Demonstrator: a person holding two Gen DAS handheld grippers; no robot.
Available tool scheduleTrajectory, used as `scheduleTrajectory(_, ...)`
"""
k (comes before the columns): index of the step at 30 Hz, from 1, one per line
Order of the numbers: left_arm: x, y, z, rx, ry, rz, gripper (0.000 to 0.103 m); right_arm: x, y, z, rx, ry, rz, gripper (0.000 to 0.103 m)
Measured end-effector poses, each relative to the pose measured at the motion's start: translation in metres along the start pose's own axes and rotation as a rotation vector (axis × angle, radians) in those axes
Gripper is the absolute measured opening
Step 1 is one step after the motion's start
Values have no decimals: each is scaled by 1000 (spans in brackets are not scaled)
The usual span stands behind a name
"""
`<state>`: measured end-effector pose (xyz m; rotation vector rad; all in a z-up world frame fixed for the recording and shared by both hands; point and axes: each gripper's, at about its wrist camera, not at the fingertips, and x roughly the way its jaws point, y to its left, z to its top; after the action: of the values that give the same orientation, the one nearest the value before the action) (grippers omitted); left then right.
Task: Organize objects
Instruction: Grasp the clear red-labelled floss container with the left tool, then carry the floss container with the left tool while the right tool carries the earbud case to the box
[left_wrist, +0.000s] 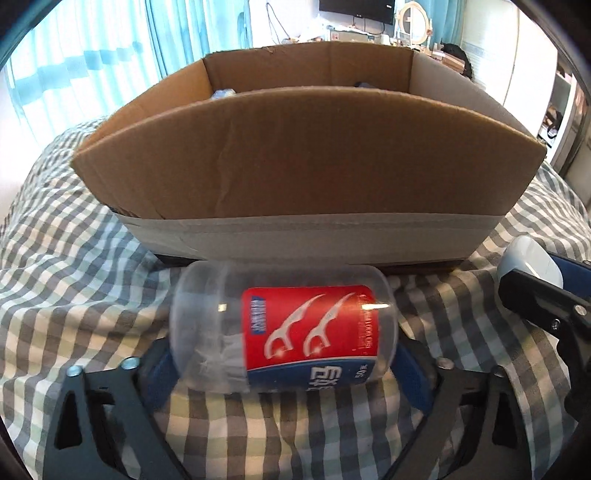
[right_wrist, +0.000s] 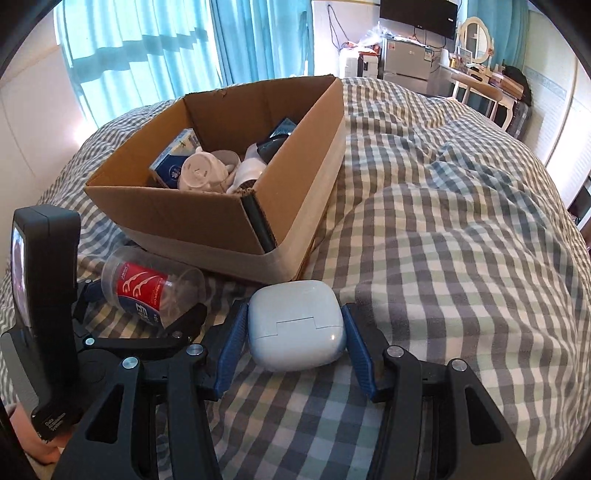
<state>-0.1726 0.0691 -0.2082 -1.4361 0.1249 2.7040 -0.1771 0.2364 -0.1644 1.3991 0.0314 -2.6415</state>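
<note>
Most of the sorting looks done; two things are left on the bed (right_wrist: 461, 221). Nearest you, your right gripper (right_wrist: 295, 334) sits low, its fingers pinching the white earbud case (right_wrist: 295, 325) from both sides. Beside it, your left gripper (left_wrist: 284, 354) lies low too, fingers pinching the clear floss-pick jar (left_wrist: 284, 328) on its side. Just beyond, the cardboard box (right_wrist: 207, 218) already holds several items.

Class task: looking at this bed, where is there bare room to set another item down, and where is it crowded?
Free: the checked bedspread right of the cardboard box, beyond the white earbud case. Crowded: the strip before the box, taken by the floss-pick jar, the case and both tongs; the box's near end is piled with items.
</note>
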Motion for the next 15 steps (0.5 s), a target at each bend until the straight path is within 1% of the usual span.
scheduleTrajectory(2, -3, 4, -1, -19, 3, -10, 93, -1, 0, -1, -1, -2, -3, 52)
scheduleTrajectory(5, -11, 9, -3, -38, 12, -1, 92, -3, 2, -3, -12, -10, -11, 52)
scheduleTrajectory(11, -44, 16, -10, -41, -10, -21, 92, -20, 8, -7, -18, -40, -19, 52)
scheduleTrajectory(15, -70, 28, -15, -70, -28, -39, 91, -36, 13, -11, -13, -60, -10, 52)
